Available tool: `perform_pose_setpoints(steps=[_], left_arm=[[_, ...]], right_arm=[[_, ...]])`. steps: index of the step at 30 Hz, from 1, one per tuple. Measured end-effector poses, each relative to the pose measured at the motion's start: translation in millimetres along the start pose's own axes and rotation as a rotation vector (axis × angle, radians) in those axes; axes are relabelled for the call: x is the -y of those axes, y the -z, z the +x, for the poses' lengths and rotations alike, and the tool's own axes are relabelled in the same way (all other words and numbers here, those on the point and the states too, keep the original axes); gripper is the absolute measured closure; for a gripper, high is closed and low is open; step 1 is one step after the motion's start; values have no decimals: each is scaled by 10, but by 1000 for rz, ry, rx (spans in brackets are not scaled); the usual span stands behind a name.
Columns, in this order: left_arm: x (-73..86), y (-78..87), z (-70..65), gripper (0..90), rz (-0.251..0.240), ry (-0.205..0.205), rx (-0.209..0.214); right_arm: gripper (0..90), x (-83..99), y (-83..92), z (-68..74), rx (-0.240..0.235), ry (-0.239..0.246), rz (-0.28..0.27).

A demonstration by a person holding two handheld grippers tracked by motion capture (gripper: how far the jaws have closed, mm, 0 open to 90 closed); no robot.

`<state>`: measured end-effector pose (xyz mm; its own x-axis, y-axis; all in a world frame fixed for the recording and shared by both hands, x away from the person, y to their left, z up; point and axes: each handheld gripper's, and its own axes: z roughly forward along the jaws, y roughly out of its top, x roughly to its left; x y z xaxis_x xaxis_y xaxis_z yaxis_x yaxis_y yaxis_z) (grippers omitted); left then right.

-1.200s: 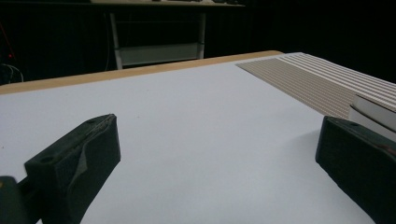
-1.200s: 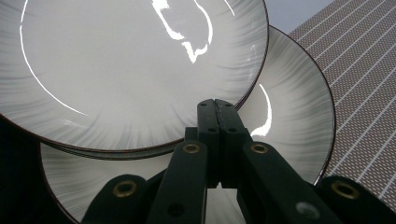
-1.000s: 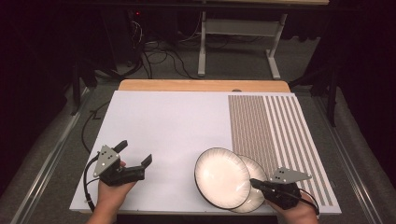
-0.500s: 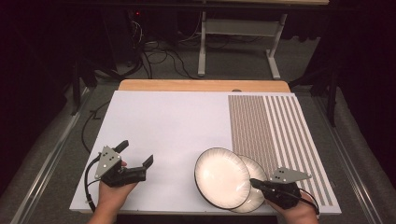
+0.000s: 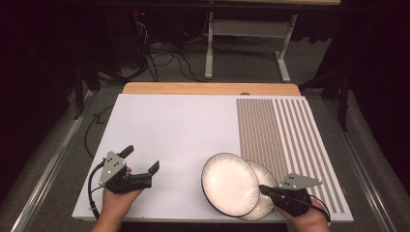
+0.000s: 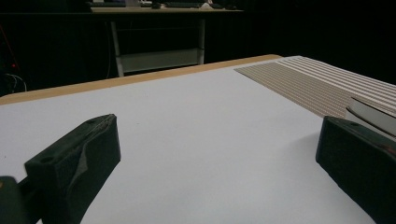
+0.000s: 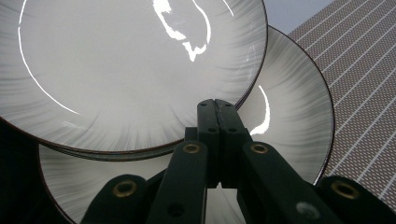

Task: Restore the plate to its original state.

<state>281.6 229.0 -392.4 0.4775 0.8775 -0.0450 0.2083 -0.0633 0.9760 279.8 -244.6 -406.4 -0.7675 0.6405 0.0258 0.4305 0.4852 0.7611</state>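
Two white plates with dark rims lie overlapping at the front right of the white board. The upper plate rests partly on the lower plate. My right gripper is shut, with its jaws pressed together and nothing between them. In the right gripper view the right gripper points at the near rim of the upper plate, above the lower plate. My left gripper rests open at the front left. In the left gripper view the left gripper has only bare board between its jaws.
A brown-and-white striped mat covers the right part of the board. A wooden table edge runs along the back. Cables and a metal stand lie on the dark floor beyond. A plate's rim shows at the right of the left gripper view.
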Motion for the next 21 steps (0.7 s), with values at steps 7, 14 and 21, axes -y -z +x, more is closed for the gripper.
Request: perform_pose_setpoints(steps=[7, 14, 21], left_arm=[[-1, 2, -2, 7, 0, -3, 3], [0, -1, -3, 7, 4, -6, 7], [2, 0, -2, 7, 5, -7, 10]], right_arm=[[900, -2, 5, 0, 4, 2, 0], [900, -1, 19, -5, 8, -3, -3], [900, 0, 20, -2, 9, 1, -2]])
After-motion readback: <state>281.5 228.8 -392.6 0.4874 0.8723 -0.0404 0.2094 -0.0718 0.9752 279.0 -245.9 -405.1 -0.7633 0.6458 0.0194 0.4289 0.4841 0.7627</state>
